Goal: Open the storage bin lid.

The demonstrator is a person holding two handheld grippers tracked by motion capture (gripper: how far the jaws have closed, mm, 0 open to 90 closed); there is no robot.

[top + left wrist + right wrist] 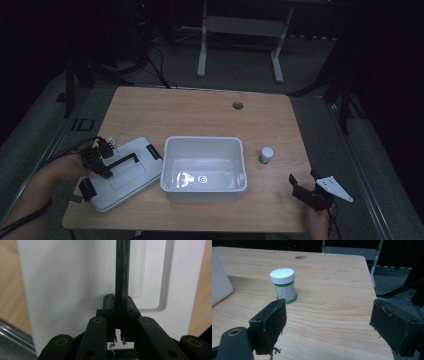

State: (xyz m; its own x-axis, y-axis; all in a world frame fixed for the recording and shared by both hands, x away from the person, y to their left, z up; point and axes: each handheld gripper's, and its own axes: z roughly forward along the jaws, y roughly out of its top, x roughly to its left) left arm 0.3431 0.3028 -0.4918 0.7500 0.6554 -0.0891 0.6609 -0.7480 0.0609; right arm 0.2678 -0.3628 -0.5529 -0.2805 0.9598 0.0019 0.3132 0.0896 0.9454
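Left gripper clamped on the lid handle, right gripper waiting open

The left gripper (97, 167) pinches the black handle (122, 277) of the white lid (125, 172) near the worktop's (200, 110) left edge, likely to lift it onto the open bin (204, 169); the right gripper (306, 186), fingers (270, 325) apart, faces the small jar (284, 285) near the right edge.

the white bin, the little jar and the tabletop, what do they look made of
Bin: likely plastic, glossy, its floor throws glare.
Jar: apparently plastic, smooth white cap, green base, printed label.
Tabletop: light wood or wood-look laminate, visible grain, matte; which of the two can't be told.
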